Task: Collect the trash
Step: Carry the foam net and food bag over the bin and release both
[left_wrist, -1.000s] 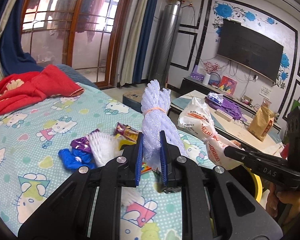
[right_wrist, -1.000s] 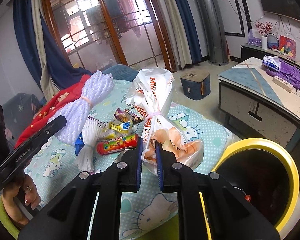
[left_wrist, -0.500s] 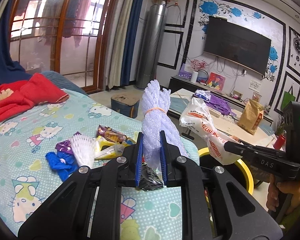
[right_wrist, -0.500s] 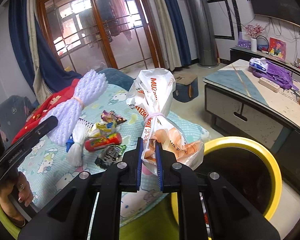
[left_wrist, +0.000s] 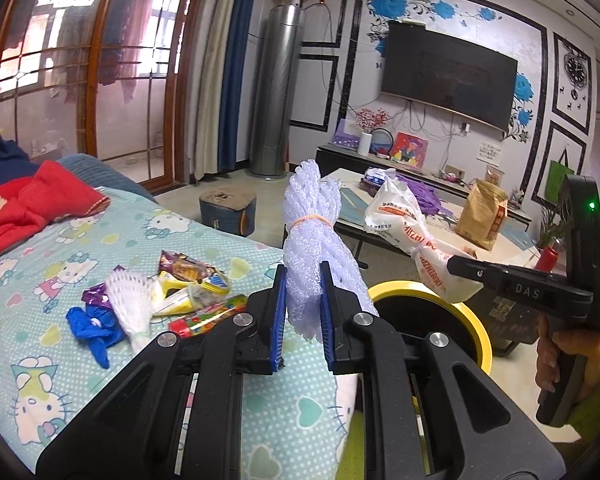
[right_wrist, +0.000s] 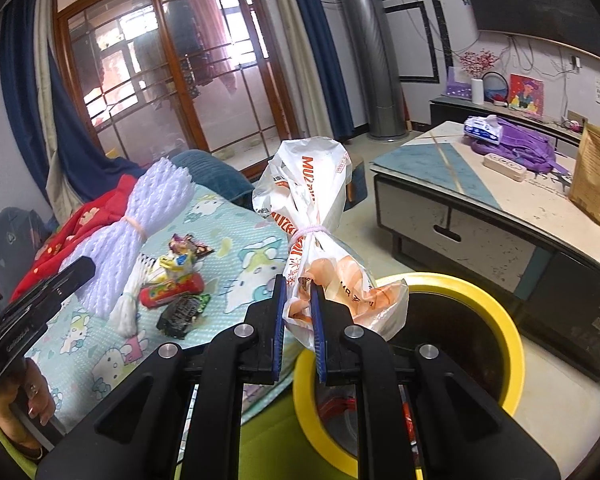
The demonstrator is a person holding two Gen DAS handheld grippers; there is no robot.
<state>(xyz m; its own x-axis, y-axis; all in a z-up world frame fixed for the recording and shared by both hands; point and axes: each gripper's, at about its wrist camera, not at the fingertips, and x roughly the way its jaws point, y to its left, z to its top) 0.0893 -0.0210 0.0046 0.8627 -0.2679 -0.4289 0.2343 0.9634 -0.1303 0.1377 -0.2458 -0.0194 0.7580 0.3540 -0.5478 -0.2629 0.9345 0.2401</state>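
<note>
Carry-to-bin step. Left gripper (left_wrist: 303, 312) clamped on foam net bundle (left_wrist: 314, 236); right gripper (right_wrist: 298, 316) clamped on tied plastic bag (right_wrist: 312, 216) (above yellow bin (right_wrist: 512, 344) rim). Next, likely: centre over opening, release.

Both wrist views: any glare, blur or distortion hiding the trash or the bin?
Left wrist: sharp; fisheye bends the edges; the windows glare, yet the foam net bundle reads clearly. Right wrist: sharp too; tied plastic bag well lit, yellow bin interior dark.
</note>
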